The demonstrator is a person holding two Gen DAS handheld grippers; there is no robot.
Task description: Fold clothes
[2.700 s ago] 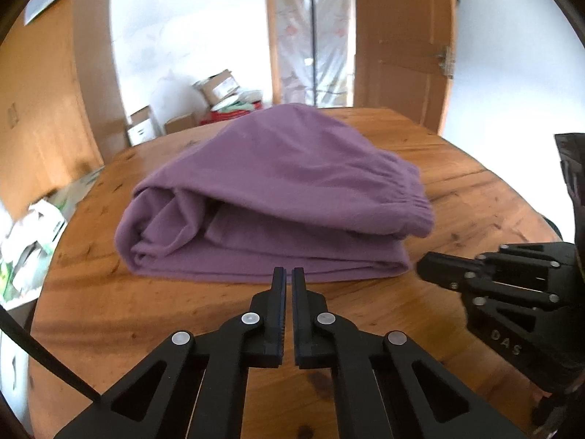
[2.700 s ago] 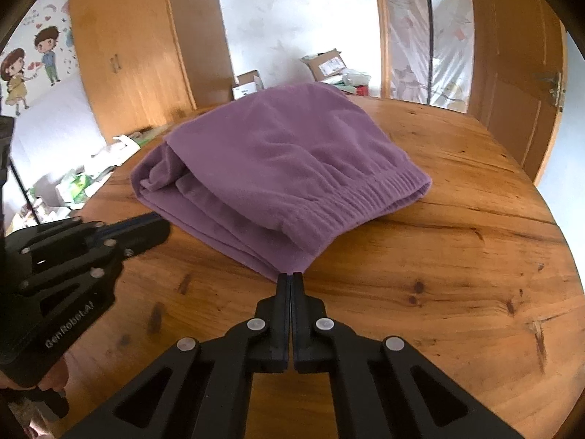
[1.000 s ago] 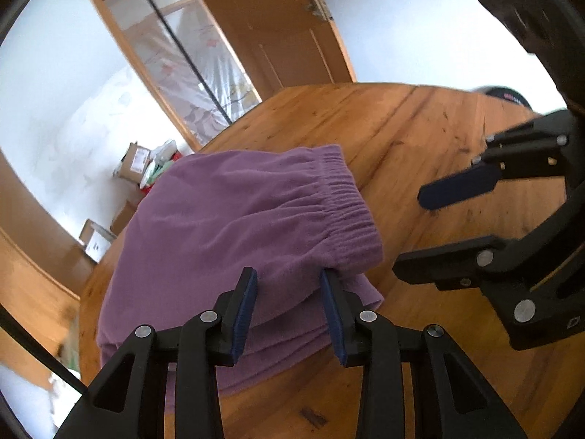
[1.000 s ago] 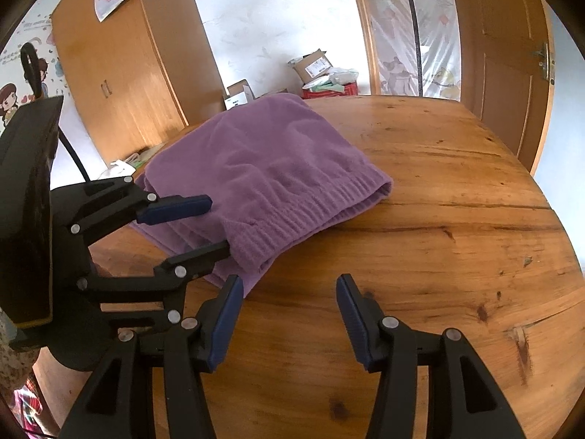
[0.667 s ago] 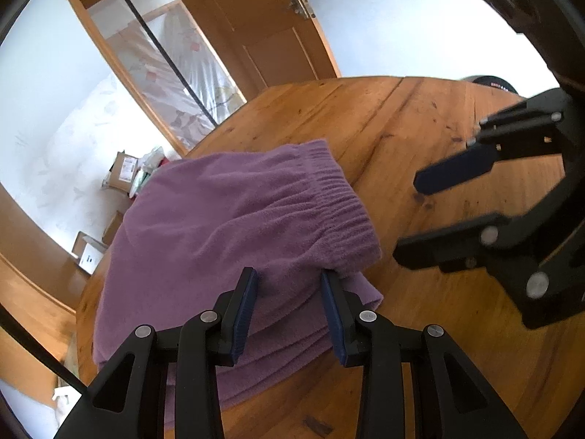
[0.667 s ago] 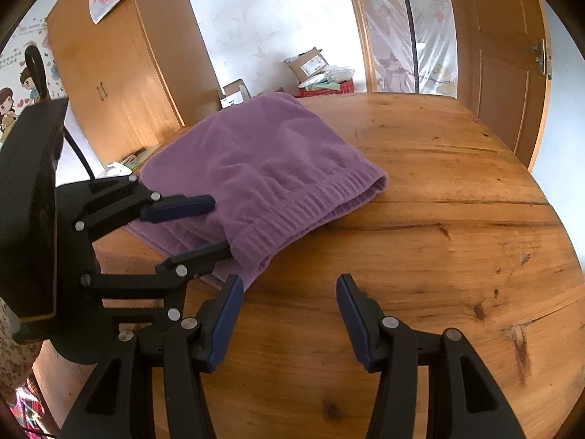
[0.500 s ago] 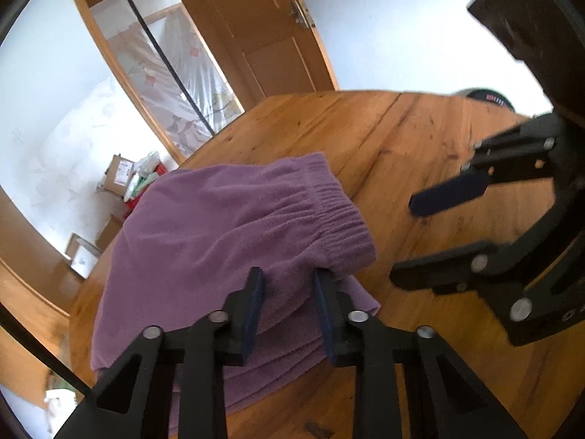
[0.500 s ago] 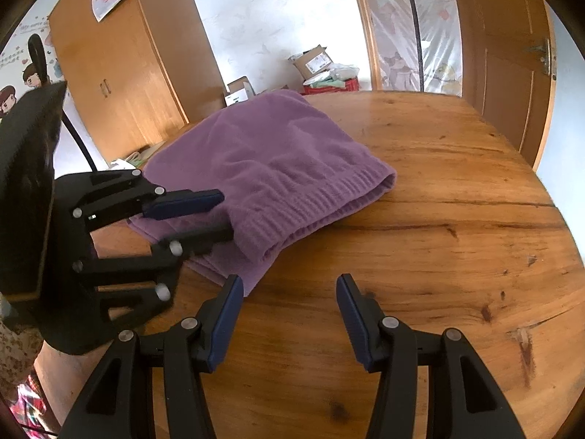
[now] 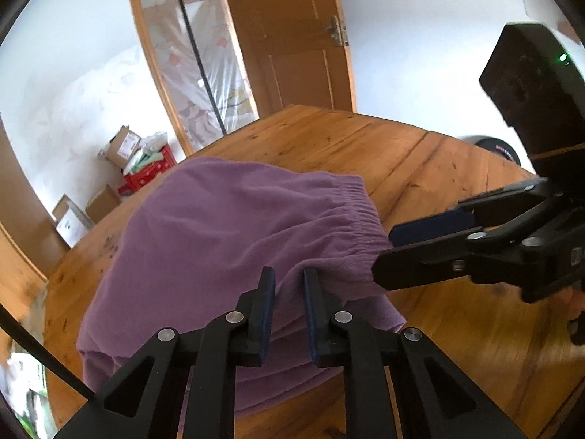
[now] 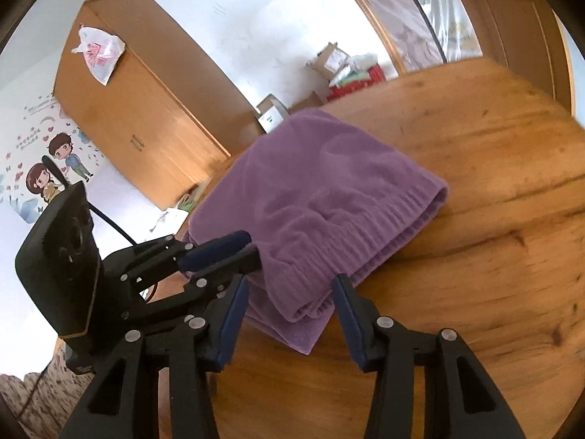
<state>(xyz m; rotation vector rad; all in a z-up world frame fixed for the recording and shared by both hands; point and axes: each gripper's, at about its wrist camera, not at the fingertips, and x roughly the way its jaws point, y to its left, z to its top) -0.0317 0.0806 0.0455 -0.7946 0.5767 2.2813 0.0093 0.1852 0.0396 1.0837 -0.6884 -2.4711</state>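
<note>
A folded purple garment (image 9: pixel 234 226) with an elastic waistband lies on the round wooden table (image 9: pixel 420 153); it also shows in the right wrist view (image 10: pixel 321 197). My left gripper (image 9: pixel 289 285) has its jaws partly closed around the upper fold of the garment near the waistband corner, pinching the cloth. My right gripper (image 10: pixel 290 292) is open, its fingers straddling the near corner of the garment. The right gripper appears in the left wrist view (image 9: pixel 420 241) beside the waistband. The left gripper shows in the right wrist view (image 10: pixel 234 248) on the cloth.
Cardboard boxes and a red crate (image 9: pixel 146 172) sit on the floor beyond the table. A wooden door (image 9: pixel 292 36) and a wooden wardrobe (image 10: pixel 139 117) stand behind. Bare table wood lies to the right (image 10: pixel 512 219).
Both grippers opened from shut and moved to the garment's near corner. The left jaws have narrowed on the upper fold, and the right gripper has advanced so its fingers straddle the corner.
</note>
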